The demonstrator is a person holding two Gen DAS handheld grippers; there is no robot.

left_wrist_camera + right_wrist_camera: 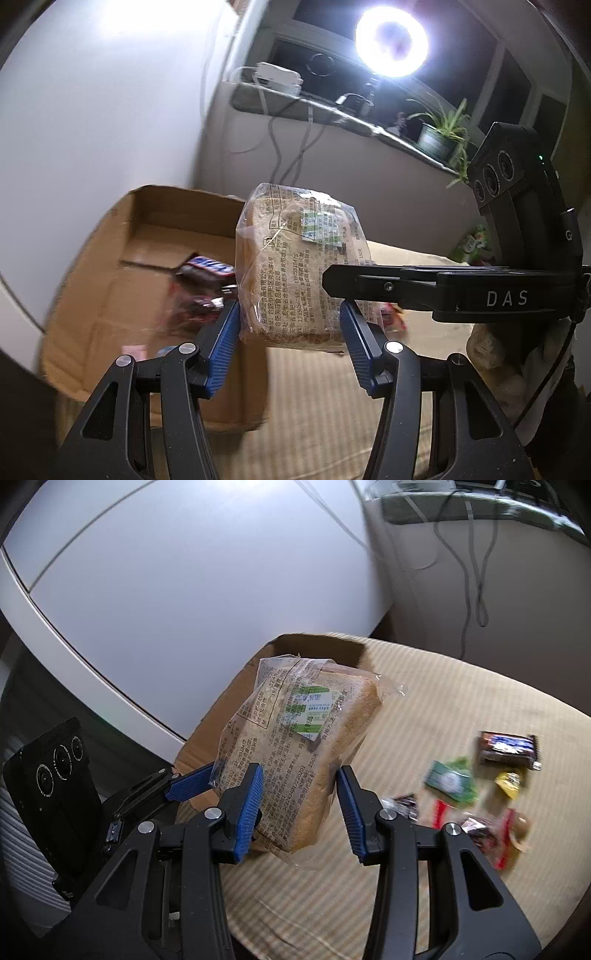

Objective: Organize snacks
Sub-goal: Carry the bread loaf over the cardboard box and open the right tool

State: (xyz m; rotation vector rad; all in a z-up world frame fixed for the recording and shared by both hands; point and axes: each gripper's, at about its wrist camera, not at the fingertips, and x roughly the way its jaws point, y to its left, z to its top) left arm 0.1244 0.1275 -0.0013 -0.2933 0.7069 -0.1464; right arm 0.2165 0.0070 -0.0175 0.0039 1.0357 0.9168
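left wrist view: a bagged bread loaf (299,266) is gripped in the left tongs (290,334) above the rim of a cardboard box (110,280), while the right tongs (299,805) are spread, not clearly clamped, around its lower end; the bread's transfer is judged under way, and lowering into the box is called for next.

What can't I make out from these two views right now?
- Left wrist view: the bread pack hides part of the cardboard box; the snacks inside are motion-blurred.
- Right wrist view: the loose snacks on the cloth are blurred, labels unreadable.
- Both views: whether the right gripper also pinches the pack that the left gripper holds.
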